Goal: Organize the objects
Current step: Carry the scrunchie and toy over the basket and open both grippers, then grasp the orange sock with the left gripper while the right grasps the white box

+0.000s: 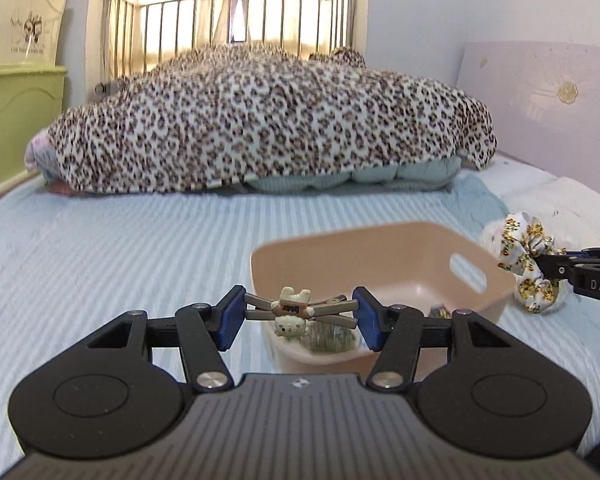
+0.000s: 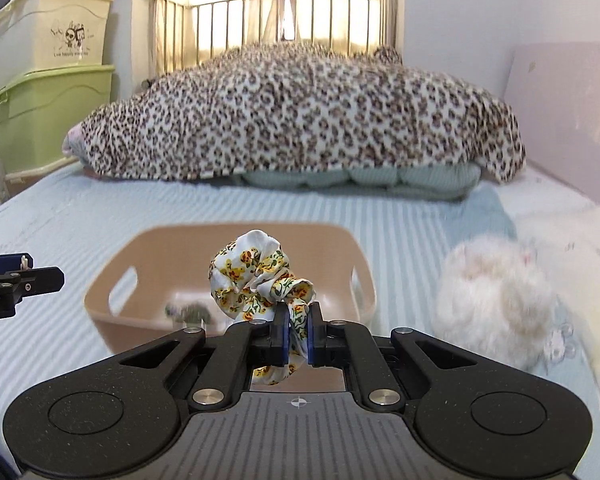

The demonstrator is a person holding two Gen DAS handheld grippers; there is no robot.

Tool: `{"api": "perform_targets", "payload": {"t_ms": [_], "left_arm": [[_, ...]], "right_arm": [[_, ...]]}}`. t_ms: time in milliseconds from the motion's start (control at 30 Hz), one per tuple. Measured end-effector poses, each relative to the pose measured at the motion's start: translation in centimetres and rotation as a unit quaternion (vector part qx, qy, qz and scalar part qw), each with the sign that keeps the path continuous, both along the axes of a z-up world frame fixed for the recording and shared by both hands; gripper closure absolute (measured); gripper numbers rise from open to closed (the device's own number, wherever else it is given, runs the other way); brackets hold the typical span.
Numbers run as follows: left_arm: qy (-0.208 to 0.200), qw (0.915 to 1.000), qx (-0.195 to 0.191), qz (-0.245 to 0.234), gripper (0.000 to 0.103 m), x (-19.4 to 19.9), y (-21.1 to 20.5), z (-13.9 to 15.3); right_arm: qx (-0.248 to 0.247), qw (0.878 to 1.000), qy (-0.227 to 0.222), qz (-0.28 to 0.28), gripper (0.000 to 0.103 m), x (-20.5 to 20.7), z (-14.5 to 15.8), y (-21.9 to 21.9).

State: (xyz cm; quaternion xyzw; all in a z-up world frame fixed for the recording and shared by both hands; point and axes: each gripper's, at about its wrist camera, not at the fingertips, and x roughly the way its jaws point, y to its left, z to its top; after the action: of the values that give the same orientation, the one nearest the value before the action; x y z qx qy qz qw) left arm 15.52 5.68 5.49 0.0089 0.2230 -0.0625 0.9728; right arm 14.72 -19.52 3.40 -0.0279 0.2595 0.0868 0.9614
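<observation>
Because both loads are bound for the basket [image 1: 380,240] on the bed [image 1: 100,248], we hold them just above it: our left claw [image 1: 300,312] grips a hair clip [image 1: 296,308] endwise over the near rim, and our right claw [image 2: 298,330] pinches a flowered scrunchie [image 2: 256,280] shut. A fluffy white item [image 2: 496,296] lies beside the basket.

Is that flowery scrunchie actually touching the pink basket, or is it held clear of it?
Cannot tell. The right wrist view shows the scrunchie pinched in the right gripper, overlapping the basket behind it; the left wrist view shows it beside the rim, without a plain gap.
</observation>
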Motion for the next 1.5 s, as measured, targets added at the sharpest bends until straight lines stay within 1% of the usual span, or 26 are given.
{"api": "perform_targets", "payload": {"t_ms": [100, 233, 333, 467, 600, 733, 833, 900, 933, 967, 1000, 1033, 1067, 1100, 1133, 1167, 1267, 1333, 1400, 1500], "left_arm": [[-0.009, 0.9999, 0.007, -0.003, 0.044, 1.4, -0.6, 1.0], [-0.003, 0.9999, 0.013, -0.002, 0.044, 3.7, -1.9, 1.3], [0.005, 0.9998, 0.019, 0.003, 0.044, 5.5, -2.8, 0.6], [0.022, 0.9989, 0.041, 0.004, 0.044, 7.7, -4.2, -1.0], [0.06, 0.9967, 0.054, 0.009, 0.044, 9.6, -5.0, -3.4], [0.099, 0.9929, 0.064, 0.017, 0.043, 11.1, -5.6, -5.9], [0.11, 0.9913, 0.071, 0.013, 0.043, 11.2, -5.8, -7.1], [0.118, 0.9901, 0.075, 0.011, 0.043, 11.3, -5.8, -7.4], [0.12, 0.9899, 0.074, 0.012, 0.043, 11.3, -5.8, -7.5], [0.122, 0.9901, 0.069, 0.012, 0.042, 11.2, -5.6, -7.3], [0.122, 0.9903, 0.065, 0.012, 0.038, 11.0, -5.4, -7.2], [0.121, 0.9907, 0.06, 0.013, 0.034, 10.9, -5.3, -6.9], [0.118, 0.9913, 0.056, 0.015, 0.027, 10.6, -5.1, -6.6], [0.114, 0.9919, 0.054, 0.018, 0.02, 10.3, -5.0, -6.2], [0.108, 0.9926, 0.053, 0.018, 0.018, 9.8, -4.8, -5.8], [0.104, 0.993, 0.054, 0.016, 0.016, 9.4, -4.7, -5.5], [0.096, 0.9937, 0.058, 0.007, 0.015, 7.9, -4.4, -4.5], [0.092, 0.994, 0.059, 0.001, 0.015, 6.8, -4.3, -4.1], [0.089, 0.9943, 0.059, -0.005, 0.012, 5.7, -4.2, -3.8], [0.09, 0.9942, 0.058, -0.014, 0.012, 4.1, -4.0, -3.7]], "right_arm": [[-0.001, 1.0, -0.011, -0.001, 0.095, 1.4, 1.1, 0.6], [-0.007, 1.0, -0.018, -0.005, 0.095, 3.6, 1.8, 1.7], [-0.01, 1.0, -0.017, -0.007, 0.095, 5.5, 2.0, 2.3], [-0.023, 1.0, -0.014, -0.011, 0.095, 7.6, 1.6, 3.2], [-0.035, 0.999, 0.006, -0.017, 0.095, 9.8, 0.2, 3.6], [-0.044, 0.998, 0.049, -0.02, 0.095, 11.5, -2.1, 3.7], [-0.051, 0.995, 0.08, -0.022, 0.094, 12.2, -4.0, 4.0], [-0.059, 0.994, 0.092, -0.017, 0.091, 12.1, -5.1, 4.2], [-0.062, 0.993, 0.095, -0.016, 0.08, 12.0, -5.4, 4.3], [-0.066, 0.993, 0.097, -0.014, 0.073, 11.8, -5.6, 4.3], [-0.068, 0.993, 0.097, -0.012, 0.072, 11.5, -5.7, 4.2], [-0.067, 0.993, 0.096, -0.009, 0.067, 11.2, -5.6, 4.1], [-0.066, 0.993, 0.093, -0.008, 0.057, 10.8, -5.5, 4.0], [-0.065, 0.994, 0.091, -0.007, 0.049, 10.4, -5.2, 3.8], [-0.06, 0.994, 0.086, -0.007, 0.037, 9.8, -4.9, 3.4], [-0.055, 0.995, 0.079, -0.008, 0.032, 9.3, -4.6, 3.1], [-0.05, 0.996, 0.07, -0.008, 0.031, 8.0, -3.5, 2.1], [-0.038, 0.997, 0.066, -0.008, 0.028, 7.2, -2.8, 1.3], [-0.028, 0.998, 0.062, -0.008, 0.026, 6.2, -2.1, 0.6], [-0.029, 0.998, 0.055, -0.008, 0.024, 4.5, -1.8, -0.2]]}}
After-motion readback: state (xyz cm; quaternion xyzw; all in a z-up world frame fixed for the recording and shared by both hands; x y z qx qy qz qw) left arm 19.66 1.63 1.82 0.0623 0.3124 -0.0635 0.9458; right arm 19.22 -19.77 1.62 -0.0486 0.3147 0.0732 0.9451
